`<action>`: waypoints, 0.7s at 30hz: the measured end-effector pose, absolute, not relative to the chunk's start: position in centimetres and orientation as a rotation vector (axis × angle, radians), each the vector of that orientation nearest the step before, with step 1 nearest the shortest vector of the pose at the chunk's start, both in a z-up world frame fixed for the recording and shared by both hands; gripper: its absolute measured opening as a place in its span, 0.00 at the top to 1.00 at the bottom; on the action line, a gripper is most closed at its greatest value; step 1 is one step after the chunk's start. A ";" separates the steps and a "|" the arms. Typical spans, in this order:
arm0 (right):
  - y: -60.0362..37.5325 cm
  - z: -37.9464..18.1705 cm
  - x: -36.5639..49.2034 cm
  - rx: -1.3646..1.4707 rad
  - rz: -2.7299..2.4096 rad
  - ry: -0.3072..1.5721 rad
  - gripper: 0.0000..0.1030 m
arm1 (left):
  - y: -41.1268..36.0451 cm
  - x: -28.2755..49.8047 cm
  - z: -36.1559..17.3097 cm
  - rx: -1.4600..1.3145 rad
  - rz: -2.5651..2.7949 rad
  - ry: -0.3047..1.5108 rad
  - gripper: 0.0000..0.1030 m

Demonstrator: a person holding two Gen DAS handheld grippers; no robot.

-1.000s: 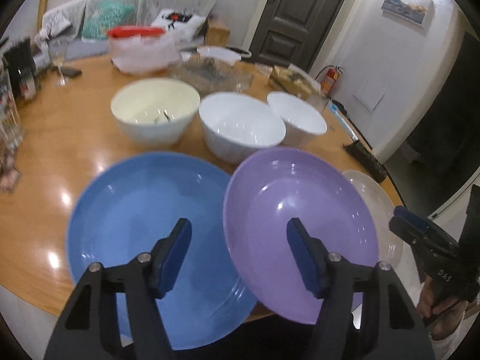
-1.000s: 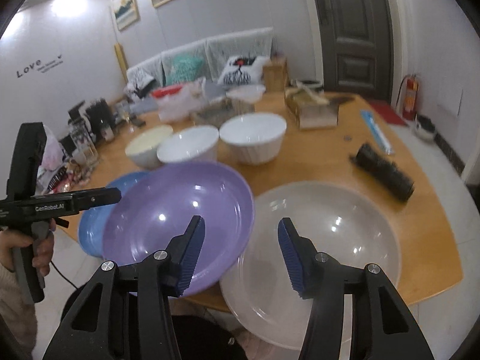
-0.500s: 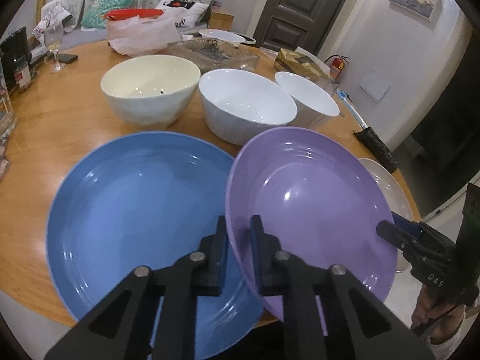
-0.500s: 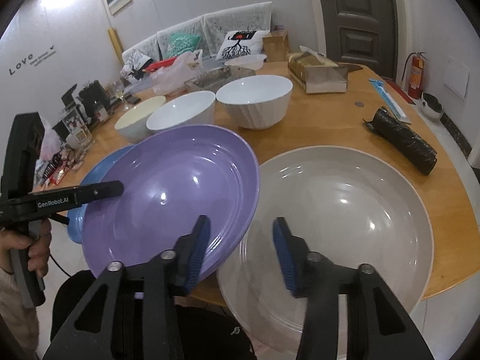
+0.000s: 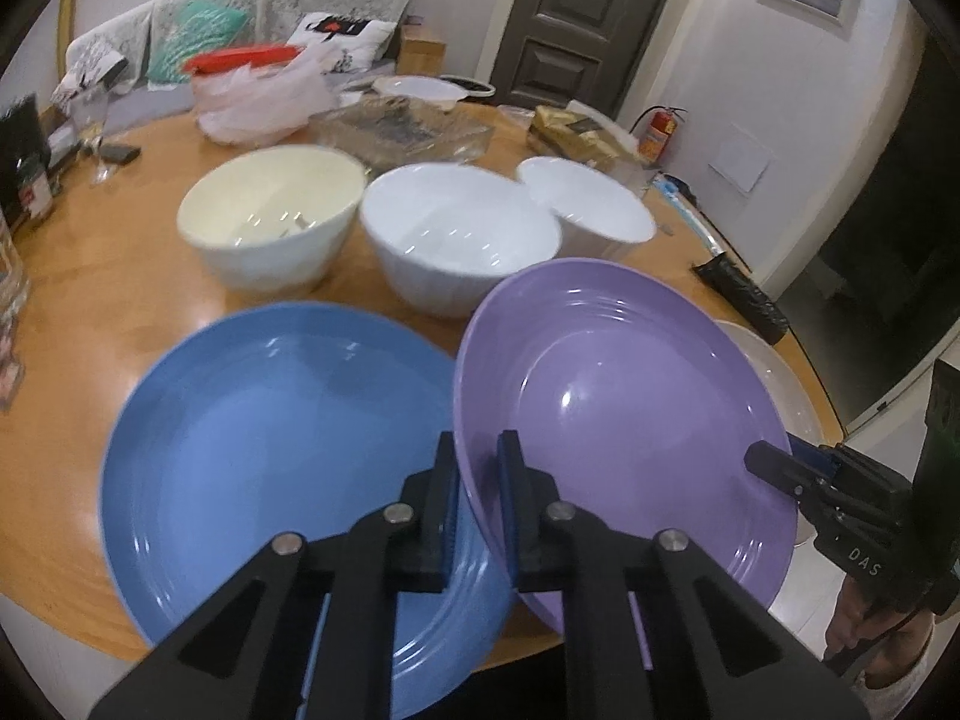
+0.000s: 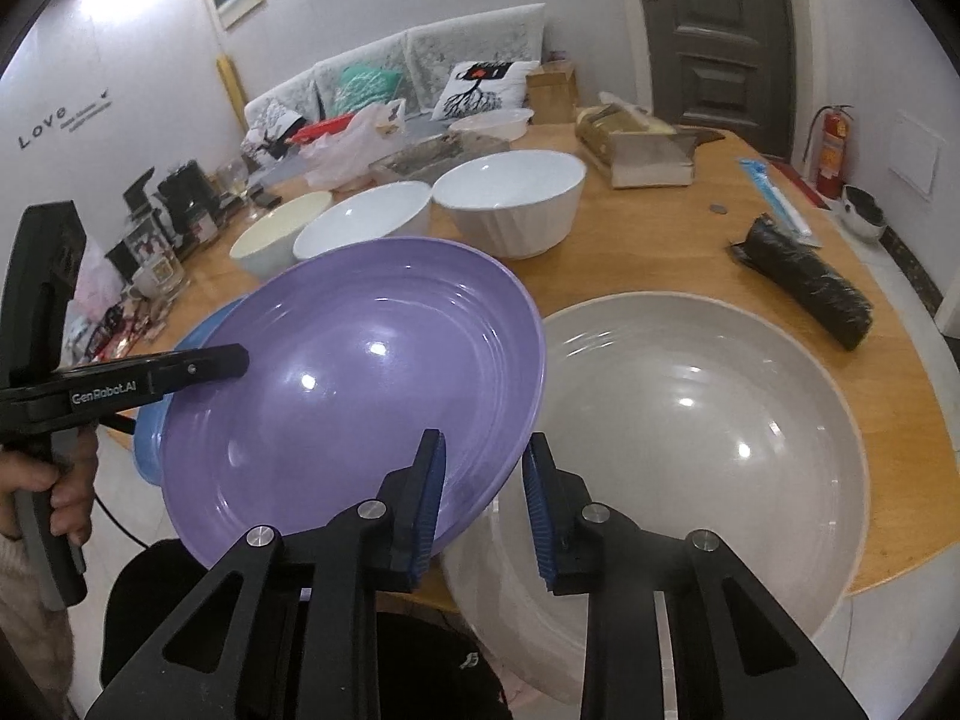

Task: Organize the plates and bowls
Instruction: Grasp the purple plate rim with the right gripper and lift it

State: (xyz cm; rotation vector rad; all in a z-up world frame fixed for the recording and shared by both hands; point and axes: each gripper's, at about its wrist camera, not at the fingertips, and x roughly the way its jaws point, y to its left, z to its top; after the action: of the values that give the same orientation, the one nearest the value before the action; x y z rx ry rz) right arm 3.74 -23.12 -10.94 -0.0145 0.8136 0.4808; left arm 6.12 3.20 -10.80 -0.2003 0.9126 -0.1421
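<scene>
My left gripper (image 5: 478, 480) is shut on the near-left rim of the purple plate (image 5: 624, 396) and holds it tilted, raised above the blue plate (image 5: 282, 432). In the right wrist view the purple plate (image 6: 360, 378) overlaps the grey plate (image 6: 696, 438), with the blue plate (image 6: 180, 372) beneath its left side. My right gripper (image 6: 483, 486) straddles the purple plate's right rim, jaws partly closed with a gap still showing. Three bowls stand behind: cream (image 5: 270, 216), white (image 5: 462, 240) and white (image 5: 588, 210).
The round wooden table (image 6: 660, 252) carries a black roll (image 6: 804, 282), a cardboard box (image 6: 642, 150), a plastic bag (image 5: 258, 96), a glass tray (image 5: 402, 126) and jars and a glass at the left (image 6: 180, 210). The plates overhang the near edge.
My left gripper closed on the purple plate's rim and lifted it to a tilt. My right gripper moved in to the plate's right rim and its jaws narrowed.
</scene>
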 end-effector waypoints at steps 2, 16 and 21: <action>-23.9 -10.1 3.5 -0.012 0.455 0.789 0.80 | 2.2 6.5 -10.0 -0.180 -0.166 0.897 0.90; -33.6 -10.3 2.3 0.036 0.201 0.803 0.77 | -10.4 10.0 -10.0 0.045 -0.360 0.937 0.87; -34.6 -11.2 2.5 0.029 0.178 0.827 0.77 | -12.5 10.4 -11.4 0.124 -0.348 0.973 0.85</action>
State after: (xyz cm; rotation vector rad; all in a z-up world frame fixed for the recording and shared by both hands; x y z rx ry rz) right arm 2.51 -34.56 -11.16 0.0288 0.8273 0.1776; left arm 10.38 -12.47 -11.36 0.1237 0.9726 -0.3478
